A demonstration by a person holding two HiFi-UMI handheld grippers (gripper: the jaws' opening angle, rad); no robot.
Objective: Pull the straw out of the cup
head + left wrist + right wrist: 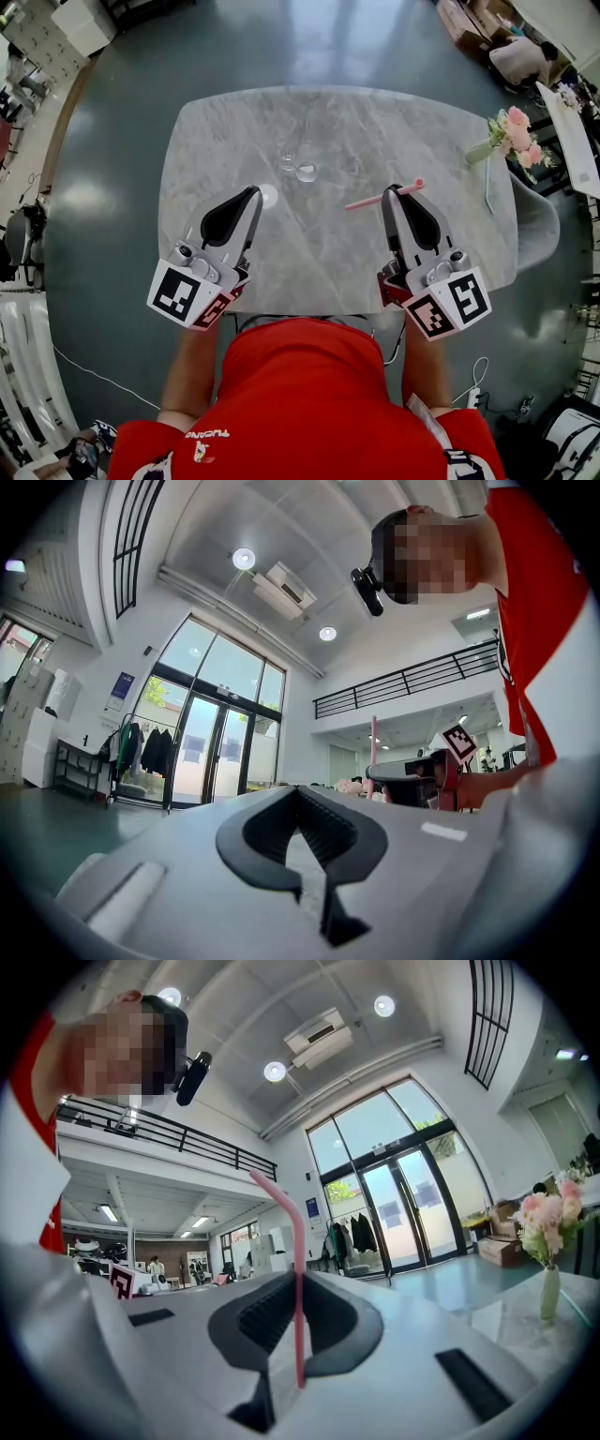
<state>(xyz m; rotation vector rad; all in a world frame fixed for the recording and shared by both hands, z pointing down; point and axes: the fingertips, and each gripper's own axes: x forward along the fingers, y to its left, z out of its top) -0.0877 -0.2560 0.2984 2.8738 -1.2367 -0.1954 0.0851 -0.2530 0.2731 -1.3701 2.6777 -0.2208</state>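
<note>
Straw (pixel 362 202) lies crosswise in the pinching right gripper (pixel 395 193), long axis across the table (pixel 328 131); left gripper (pixel 255 195) pressed together.

Nothing reads with certainty; white lettering (pixel 206 434) on the red shirt (pixel 309 394) is upside down and too small; cubes on the left gripper (pixel 257 192) and right gripper (pixel 392 191) bear black-and-white square patterns, no letters; the blue wall sign (pixel 122 684) is illegible.

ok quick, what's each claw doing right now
Left claw: closed, empty.
Right claw: closed on the straw.
</note>
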